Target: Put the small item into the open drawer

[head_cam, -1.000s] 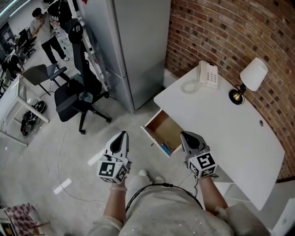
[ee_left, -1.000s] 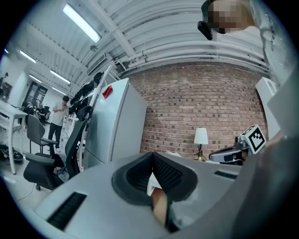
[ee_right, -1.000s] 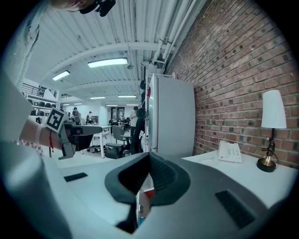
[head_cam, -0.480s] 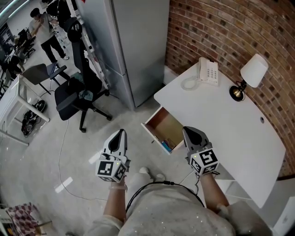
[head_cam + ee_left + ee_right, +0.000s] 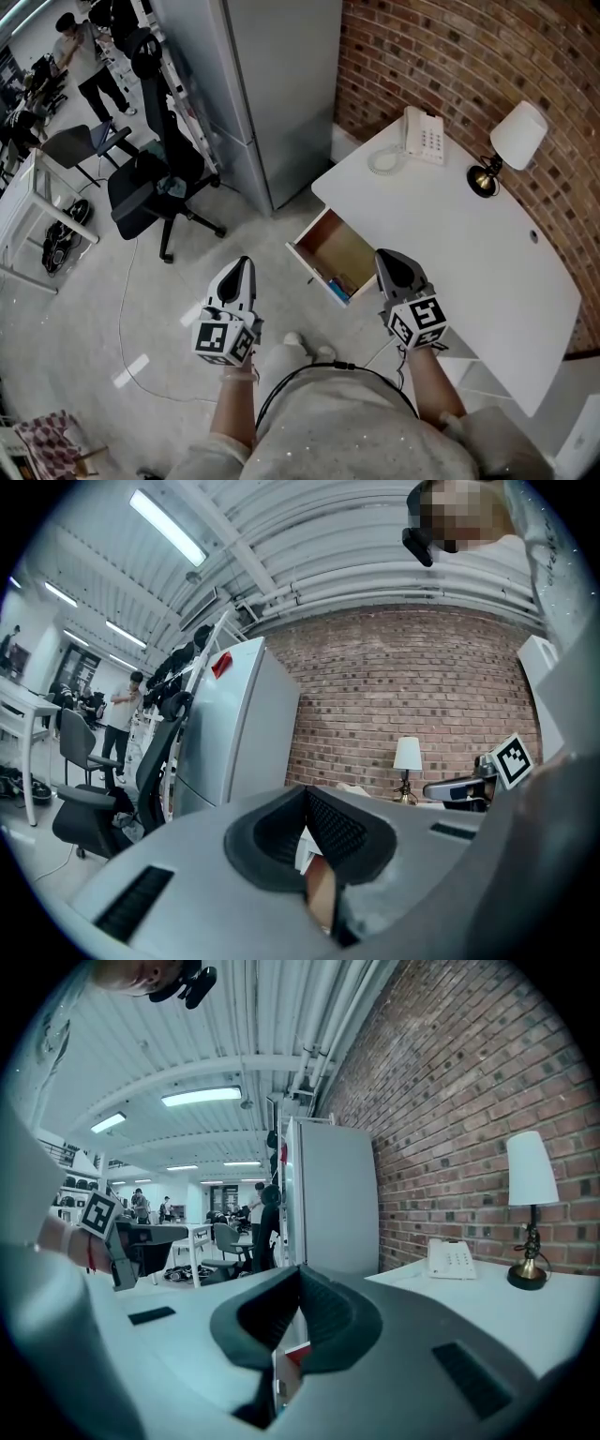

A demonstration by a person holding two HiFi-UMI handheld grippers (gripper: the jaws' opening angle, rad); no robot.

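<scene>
The wooden drawer (image 5: 323,246) stands pulled out of the white desk (image 5: 469,244). A small blue item (image 5: 339,283) lies in its near corner. My right gripper (image 5: 386,255) hangs over the drawer's right edge, shut, with nothing between its pads. My left gripper (image 5: 244,264) is over the floor, left of the drawer, also shut and empty. In the left gripper view the gripper (image 5: 305,797) shows its pads meeting, with the right gripper's marker cube (image 5: 514,758) at the far right. In the right gripper view the gripper (image 5: 298,1277) points past the desk edge.
A white telephone (image 5: 424,137) and a lamp (image 5: 514,141) stand at the back of the desk by the brick wall (image 5: 487,56). A tall grey cabinet (image 5: 272,84) stands left of the desk. A black office chair (image 5: 150,187) and a cable (image 5: 127,309) are on the floor.
The head view has shifted a little. Both grippers stay shut and keep about the same places beside the drawer.
</scene>
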